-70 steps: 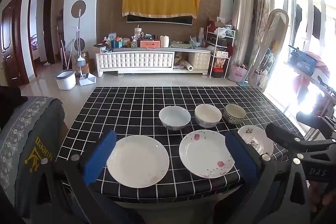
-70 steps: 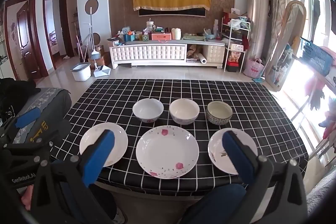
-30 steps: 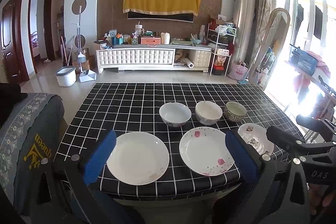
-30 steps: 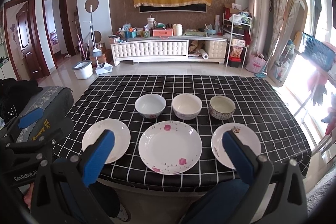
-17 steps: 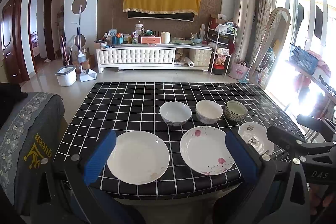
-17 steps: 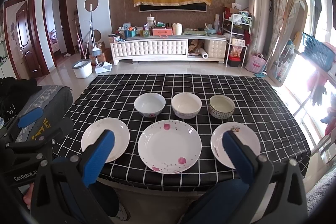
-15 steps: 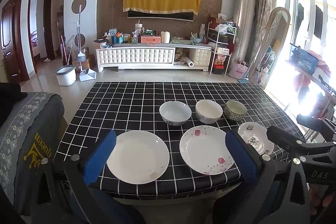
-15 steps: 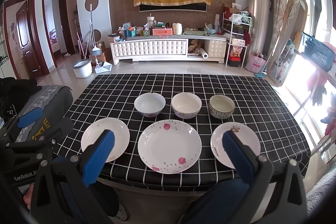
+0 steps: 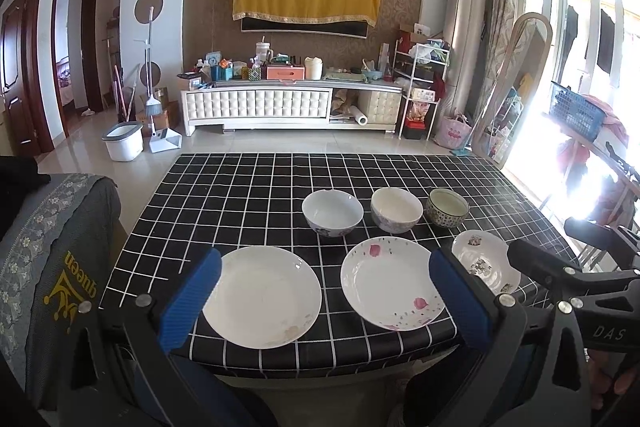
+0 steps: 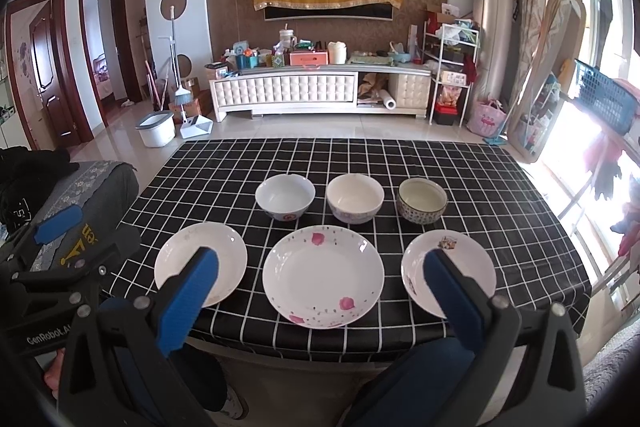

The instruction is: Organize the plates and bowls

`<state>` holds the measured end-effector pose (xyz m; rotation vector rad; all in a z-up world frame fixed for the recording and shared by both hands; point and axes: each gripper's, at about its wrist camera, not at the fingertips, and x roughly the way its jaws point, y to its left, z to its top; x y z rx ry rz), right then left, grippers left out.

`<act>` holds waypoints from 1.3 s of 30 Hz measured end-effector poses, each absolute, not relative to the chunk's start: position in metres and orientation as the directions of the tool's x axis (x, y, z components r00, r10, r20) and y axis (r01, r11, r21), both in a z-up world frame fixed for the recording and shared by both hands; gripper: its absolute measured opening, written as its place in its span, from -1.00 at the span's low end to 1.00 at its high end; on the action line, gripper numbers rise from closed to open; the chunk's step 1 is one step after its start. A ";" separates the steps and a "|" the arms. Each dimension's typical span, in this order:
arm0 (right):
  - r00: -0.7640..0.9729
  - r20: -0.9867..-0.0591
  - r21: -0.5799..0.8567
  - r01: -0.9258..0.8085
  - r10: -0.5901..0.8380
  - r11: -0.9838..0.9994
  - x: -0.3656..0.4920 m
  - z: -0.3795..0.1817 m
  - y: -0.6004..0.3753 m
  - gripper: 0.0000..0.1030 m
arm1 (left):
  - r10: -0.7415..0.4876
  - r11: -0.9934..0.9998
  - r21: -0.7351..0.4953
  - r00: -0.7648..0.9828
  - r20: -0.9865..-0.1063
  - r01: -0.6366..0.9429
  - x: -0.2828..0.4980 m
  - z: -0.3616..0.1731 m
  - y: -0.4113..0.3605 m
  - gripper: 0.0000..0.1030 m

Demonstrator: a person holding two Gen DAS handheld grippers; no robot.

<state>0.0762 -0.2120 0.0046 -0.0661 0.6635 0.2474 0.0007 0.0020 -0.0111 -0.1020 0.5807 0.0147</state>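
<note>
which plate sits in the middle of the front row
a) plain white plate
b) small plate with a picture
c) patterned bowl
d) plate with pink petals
d: the plate with pink petals lies between the plain white plate and the small picture plate, in front of the three bowls.

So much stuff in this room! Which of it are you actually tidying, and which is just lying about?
Part of the job:
plain white plate
pink-flowered plate
small picture plate
white bowl
cream bowl
dark patterned bowl

Just lying about:
broom
white bucket
blue basket
grey chair cover
</note>
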 end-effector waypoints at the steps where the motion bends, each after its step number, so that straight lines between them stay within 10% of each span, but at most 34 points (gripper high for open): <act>1: 0.761 -0.616 0.017 -0.247 0.205 0.969 0.076 0.005 -0.212 1.00 | -0.016 0.995 -0.091 0.837 -0.547 -0.041 0.001 -0.012 0.002 1.00; 23: 0.721 -0.667 -0.016 -0.269 0.190 0.963 0.138 -0.006 -0.157 1.00 | 0.040 0.987 -0.094 0.778 -0.627 -0.126 0.059 -0.028 0.089 1.00; 39: 0.443 -0.847 0.034 -0.504 0.292 0.863 0.222 -0.110 -0.064 0.90 | -0.008 0.938 -0.197 0.548 -0.836 -0.287 0.110 -0.145 0.168 1.00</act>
